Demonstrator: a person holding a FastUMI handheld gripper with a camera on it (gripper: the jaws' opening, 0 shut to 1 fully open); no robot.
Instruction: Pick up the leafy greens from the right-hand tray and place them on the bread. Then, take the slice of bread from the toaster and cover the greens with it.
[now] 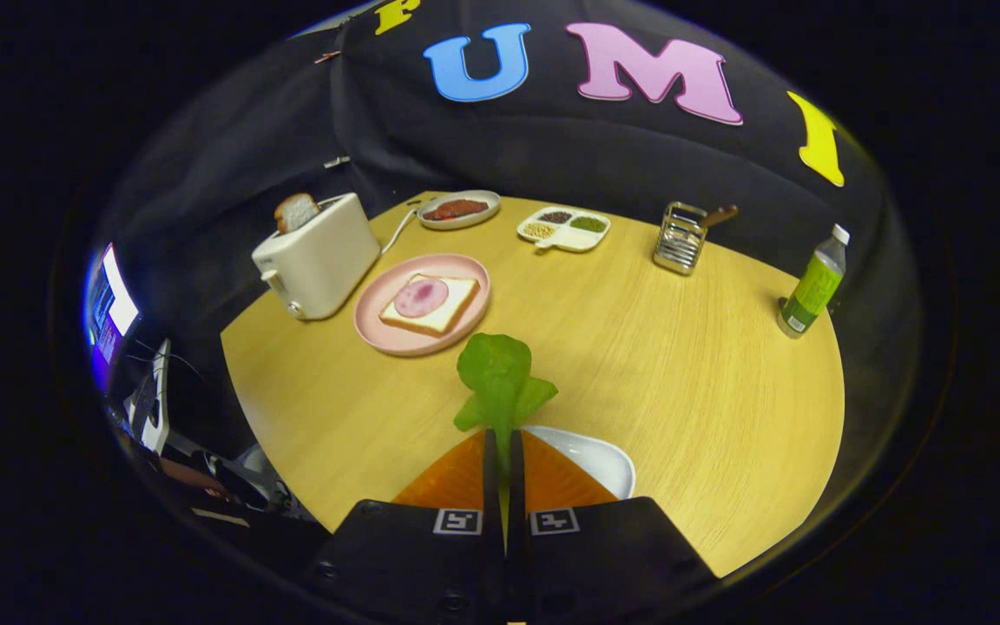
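The hand-held gripper (503,451) is clenched on the leafy green lettuce (500,382) — lifted above the white tray (600,456), with the ham-topped bread slice (428,304) on its pink round plate (378,325) just beyond — second slice (295,211) upright in the white toaster (318,256).

Tongs (500,451) hide most of the white tray (595,456).

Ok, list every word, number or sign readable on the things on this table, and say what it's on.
None can be read.
Green bottle: the label's print is too small and blurred.
Toaster: no marking legible.
Tool, shut on the leafy greens: two square coded markers, patterns only, no words.
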